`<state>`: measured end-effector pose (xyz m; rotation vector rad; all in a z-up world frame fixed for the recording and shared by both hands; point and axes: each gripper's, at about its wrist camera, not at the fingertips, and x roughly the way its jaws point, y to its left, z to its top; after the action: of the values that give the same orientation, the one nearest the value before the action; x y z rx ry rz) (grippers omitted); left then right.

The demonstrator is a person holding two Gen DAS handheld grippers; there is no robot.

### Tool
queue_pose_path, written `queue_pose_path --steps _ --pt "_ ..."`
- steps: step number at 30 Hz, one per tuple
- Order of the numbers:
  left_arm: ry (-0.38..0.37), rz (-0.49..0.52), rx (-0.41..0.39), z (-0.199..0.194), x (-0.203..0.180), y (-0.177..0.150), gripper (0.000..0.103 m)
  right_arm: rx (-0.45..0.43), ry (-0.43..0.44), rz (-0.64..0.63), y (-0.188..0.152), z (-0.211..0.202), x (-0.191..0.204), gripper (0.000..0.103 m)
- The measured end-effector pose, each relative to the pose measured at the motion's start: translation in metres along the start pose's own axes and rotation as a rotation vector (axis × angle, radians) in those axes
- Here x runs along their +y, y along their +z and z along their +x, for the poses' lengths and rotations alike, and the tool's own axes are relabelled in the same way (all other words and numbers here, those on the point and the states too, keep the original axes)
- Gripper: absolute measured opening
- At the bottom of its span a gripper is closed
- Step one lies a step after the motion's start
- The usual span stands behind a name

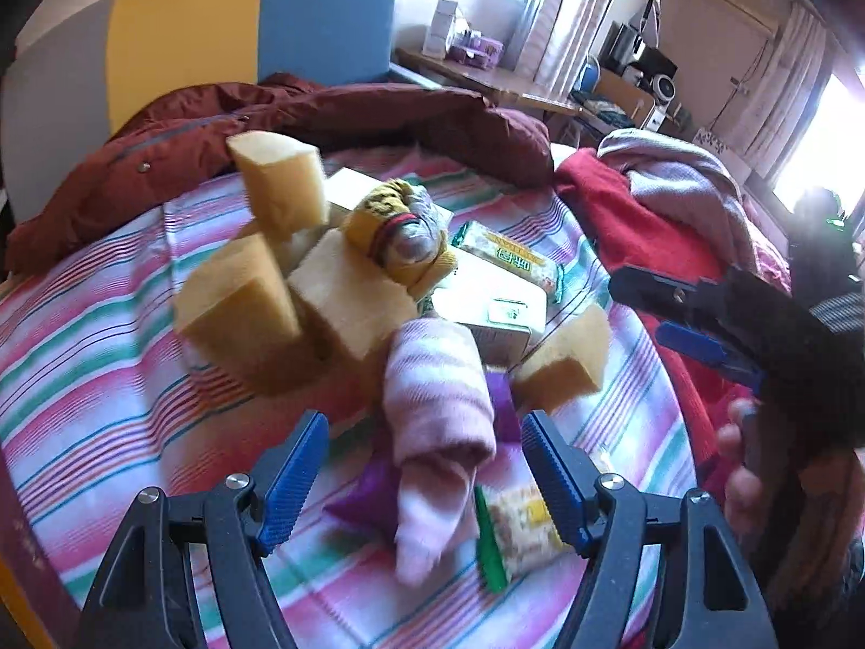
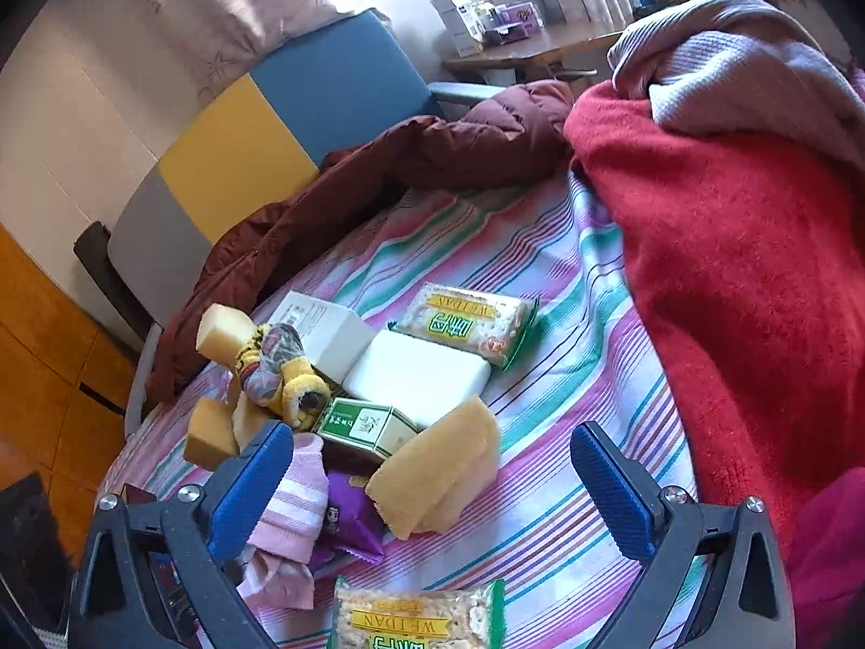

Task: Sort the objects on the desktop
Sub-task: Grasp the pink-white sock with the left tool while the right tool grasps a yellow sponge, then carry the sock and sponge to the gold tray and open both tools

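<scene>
Only left wrist shows right hand-held gripper [image 1: 697, 319] (jaws apart).

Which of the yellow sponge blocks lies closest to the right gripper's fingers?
The sponge block lying alone beside the green tea box, just ahead of the open right gripper. The other sponges sit farther left, by the yellow sock bundle.
</scene>
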<state>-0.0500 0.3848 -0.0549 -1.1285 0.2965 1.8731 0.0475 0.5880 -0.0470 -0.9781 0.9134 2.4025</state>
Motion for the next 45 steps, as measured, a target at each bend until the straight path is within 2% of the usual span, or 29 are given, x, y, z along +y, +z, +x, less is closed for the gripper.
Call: queue_pose_path --steps 2,5,7,13,14,16,18,20,24,26,30,36,41,45 --pt "-0.004 -0.001 0.018 0.013 -0.001 0.005 0.074 0.016 -0.006 -0.009 -0.001 0.003 0.002 0.103" --pt "-0.026 -0.011 0.045 0.028 0.000 0.009 0.061 0.034 -0.011 -0.012 -0.002 0.008 0.002 0.103" --pt "-0.035 -0.006 0.046 0.034 -0.001 0.009 0.043 0.056 -0.019 -0.010 -0.003 0.013 0.001 0.103" --pt "-0.060 -0.001 0.001 0.023 0.004 0.000 0.034 0.133 -0.026 0.010 -0.006 0.031 -0.003 0.102" --pt "-0.065 -0.005 -0.006 0.019 0.005 -0.002 0.034 0.145 -0.016 0.014 -0.006 0.034 -0.003 0.098" --pt "-0.072 -0.010 -0.026 0.009 0.007 -0.005 0.034 0.169 -0.001 0.015 -0.008 0.040 -0.003 0.081" --pt "-0.072 -0.013 -0.038 0.001 0.009 -0.009 0.034 0.195 -0.014 0.003 -0.010 0.046 -0.002 0.059" --pt "-0.075 -0.027 -0.052 -0.010 0.012 -0.014 0.034 0.222 -0.016 0.001 -0.012 0.050 -0.004 0.054" --pt "-0.073 -0.069 -0.090 -0.035 0.022 -0.025 0.034 0.193 -0.028 -0.008 -0.011 0.045 -0.004 0.044" --pt "-0.066 -0.091 -0.112 -0.050 0.029 -0.031 0.034 0.162 -0.028 -0.010 -0.011 0.038 -0.003 0.043" --pt "-0.033 -0.151 -0.153 -0.081 0.046 -0.045 0.034 0.098 0.014 -0.008 -0.010 0.020 -0.003 0.043" --pt "0.093 -0.264 -0.231 -0.137 0.089 -0.077 0.034 0.044 0.144 -0.102 -0.015 -0.013 0.028 0.043" --pt "0.233 -0.361 -0.268 -0.176 0.130 -0.114 0.034 0.060 0.309 -0.260 -0.036 -0.033 0.095 0.043" --pt "0.331 -0.451 -0.288 -0.207 0.164 -0.148 0.035 0.125 0.449 -0.381 -0.068 -0.037 0.158 0.043"
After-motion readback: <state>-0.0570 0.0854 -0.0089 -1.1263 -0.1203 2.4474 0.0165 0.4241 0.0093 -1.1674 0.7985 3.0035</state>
